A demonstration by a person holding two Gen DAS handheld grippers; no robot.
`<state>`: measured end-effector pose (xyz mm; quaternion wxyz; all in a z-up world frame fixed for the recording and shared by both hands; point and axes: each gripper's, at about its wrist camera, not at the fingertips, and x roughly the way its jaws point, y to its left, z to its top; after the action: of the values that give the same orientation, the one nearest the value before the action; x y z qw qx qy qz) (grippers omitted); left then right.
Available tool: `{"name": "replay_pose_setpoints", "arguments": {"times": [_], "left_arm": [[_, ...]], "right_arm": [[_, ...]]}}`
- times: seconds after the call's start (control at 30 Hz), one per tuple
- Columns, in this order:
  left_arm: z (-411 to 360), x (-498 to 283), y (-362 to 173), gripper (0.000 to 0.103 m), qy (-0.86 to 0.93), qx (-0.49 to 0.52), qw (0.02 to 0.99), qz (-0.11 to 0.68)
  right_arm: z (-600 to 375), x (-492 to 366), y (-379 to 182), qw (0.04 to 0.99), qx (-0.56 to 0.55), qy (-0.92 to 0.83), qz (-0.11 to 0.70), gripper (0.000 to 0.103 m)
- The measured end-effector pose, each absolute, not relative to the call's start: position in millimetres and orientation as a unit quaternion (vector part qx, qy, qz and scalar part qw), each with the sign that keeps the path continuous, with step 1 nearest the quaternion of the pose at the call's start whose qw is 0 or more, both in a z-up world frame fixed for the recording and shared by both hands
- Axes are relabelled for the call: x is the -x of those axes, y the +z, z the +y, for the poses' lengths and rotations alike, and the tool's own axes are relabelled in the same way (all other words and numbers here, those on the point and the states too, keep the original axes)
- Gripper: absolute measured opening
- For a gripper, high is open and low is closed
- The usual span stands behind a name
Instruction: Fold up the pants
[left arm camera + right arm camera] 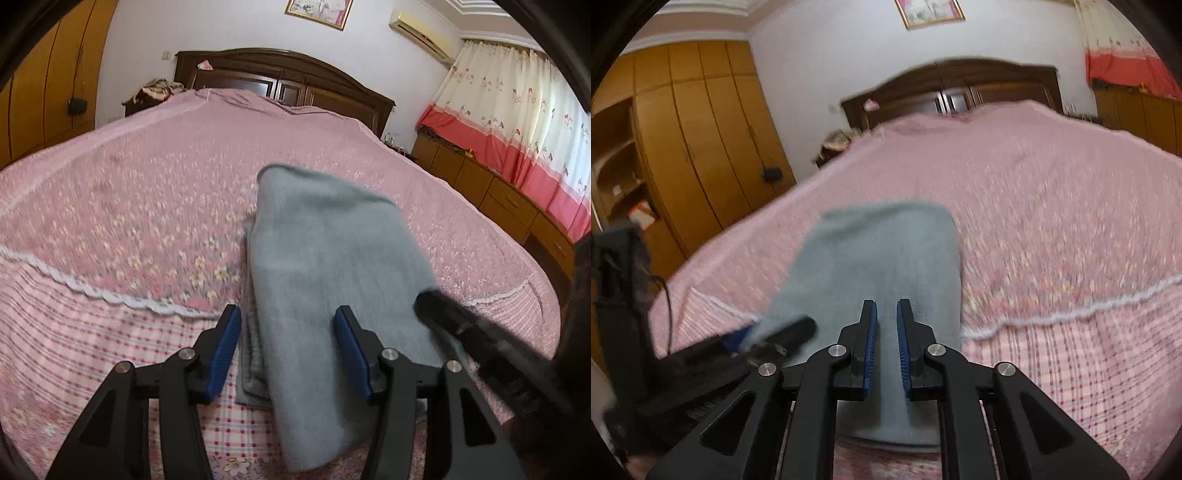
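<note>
Grey pants [325,266] lie folded into a narrow stack on the pink floral bedspread [129,206], near the bed's front edge. My left gripper [288,321] is open just above the near end of the stack, its blue pads apart and empty. The right gripper shows as a blurred dark finger [461,325] at the stack's right edge. In the right wrist view the pants [886,251] lie straight ahead. My right gripper [886,314] hovers over their near end with jaws a narrow gap apart and nothing between them. The left gripper [775,336] shows blurred at the pants' left edge.
A dark wooden headboard [280,74] stands at the far end of the bed. Wooden wardrobes [694,140] line the left wall. A low wooden cabinet [491,192] and red and cream curtains [517,110] are on the right. A white lace trim [110,295] crosses the bedspread.
</note>
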<state>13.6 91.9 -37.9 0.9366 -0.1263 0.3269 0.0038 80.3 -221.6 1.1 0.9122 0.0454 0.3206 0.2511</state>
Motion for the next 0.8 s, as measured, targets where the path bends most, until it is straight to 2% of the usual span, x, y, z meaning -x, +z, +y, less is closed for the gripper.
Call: {"name": "replay_pose_setpoints", "arguments": {"times": [0.07,0.23,0.4,0.5,0.57,0.67,0.8], "left_arm": [[89,-17,-42,0.057,-0.002,0.123,0.936,0.331],[82,-21,-49,0.059,0.004,0.107,0.938,0.33],[74,-13,-30,0.058,0.016,0.107,0.945,0.308],[61,-15,-34,0.059,0.013,0.078,0.946,0.315],[57,-19,-47,0.059,0.015,0.069,0.945,0.319],[55,-23,-57,0.069,0.026,0.063,0.947,0.315],[59,-26,-54,0.069,0.02,0.083,0.941,0.328]], "right_arm": [[-225,-75,-6,0.921,-0.033,0.234,0.31,0.0],[-225,-77,-4,0.919,-0.038,0.227,0.32,0.0],[-238,-65,9,0.925,-0.071,0.238,0.288,0.0],[-237,-78,-8,0.914,-0.068,0.232,0.327,0.0],[-242,-79,-16,0.913,-0.081,0.234,0.323,0.0],[-237,-76,-19,0.92,-0.059,0.225,0.317,0.0],[-235,-79,-8,0.916,-0.07,0.228,0.322,0.0]]}}
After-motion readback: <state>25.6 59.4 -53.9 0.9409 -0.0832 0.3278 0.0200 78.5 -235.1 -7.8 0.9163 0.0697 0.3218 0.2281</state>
